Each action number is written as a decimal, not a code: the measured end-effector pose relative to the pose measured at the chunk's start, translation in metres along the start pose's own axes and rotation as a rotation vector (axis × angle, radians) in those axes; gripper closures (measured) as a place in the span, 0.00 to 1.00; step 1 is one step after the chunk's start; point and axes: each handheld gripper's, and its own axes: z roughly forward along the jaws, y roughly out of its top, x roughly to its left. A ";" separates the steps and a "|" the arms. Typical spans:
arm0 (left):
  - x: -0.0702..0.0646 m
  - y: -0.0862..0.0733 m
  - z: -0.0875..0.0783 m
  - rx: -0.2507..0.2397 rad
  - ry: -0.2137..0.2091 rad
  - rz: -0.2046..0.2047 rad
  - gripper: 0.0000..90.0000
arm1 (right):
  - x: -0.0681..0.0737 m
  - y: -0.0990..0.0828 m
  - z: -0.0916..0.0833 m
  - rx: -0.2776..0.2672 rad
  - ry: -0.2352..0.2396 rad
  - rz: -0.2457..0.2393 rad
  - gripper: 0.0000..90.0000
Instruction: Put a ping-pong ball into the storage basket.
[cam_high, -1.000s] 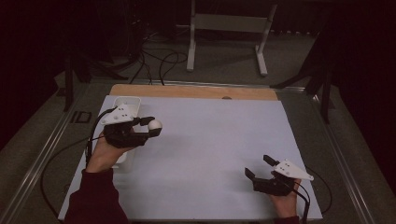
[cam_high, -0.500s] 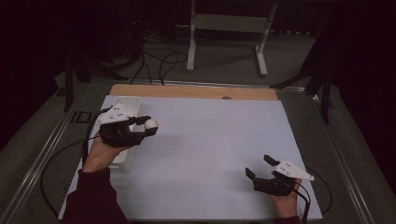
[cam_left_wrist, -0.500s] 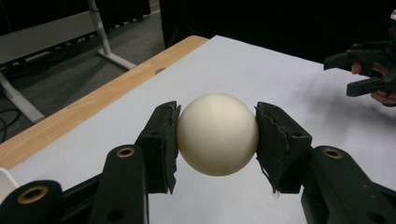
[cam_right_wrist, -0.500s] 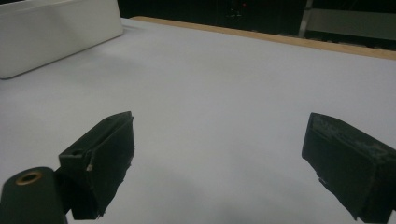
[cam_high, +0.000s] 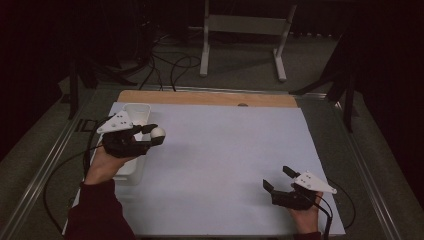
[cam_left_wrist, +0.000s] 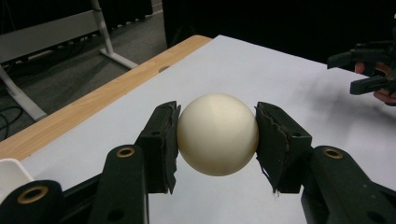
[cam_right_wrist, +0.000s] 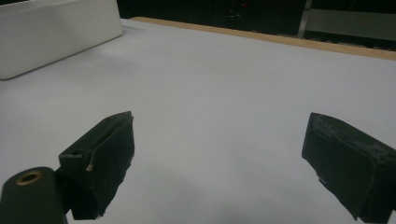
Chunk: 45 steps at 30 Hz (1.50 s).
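The left gripper (cam_left_wrist: 217, 135) clamps a round white ball (cam_left_wrist: 217, 134), which has no long axis; the right gripper (cam_right_wrist: 219, 163) gapes empty.

The room is dim, and its far side falls off into near black with no wall to be made out. The table (cam_high: 210, 97) carries a white sheet over most of its top, leaving a strip of bare light wood along the far edge, with a small dark mark in it near the middle. Metal rails (cam_high: 45, 170) run along both long sides of the table. Beyond it lies a grey-green floor (cam_high: 320, 55). A pale metal stand (cam_high: 243, 25) with two legs and flat feet rests on that floor, and black cables (cam_high: 165, 65) loop loosely just to its left. Dark upright frames stand at either side.
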 end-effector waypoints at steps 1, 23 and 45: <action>0.001 -0.001 -0.001 -0.001 0.001 -0.002 0.57 | 0.000 0.000 0.000 0.000 0.000 -0.001 0.10; 0.012 -0.012 -0.019 -0.018 0.036 -0.018 0.57 | 0.000 0.000 0.000 0.002 -0.002 0.006 0.10; 0.019 -0.021 -0.030 -0.036 0.076 -0.024 0.57 | 0.000 0.000 -0.001 -0.002 -0.006 0.000 0.10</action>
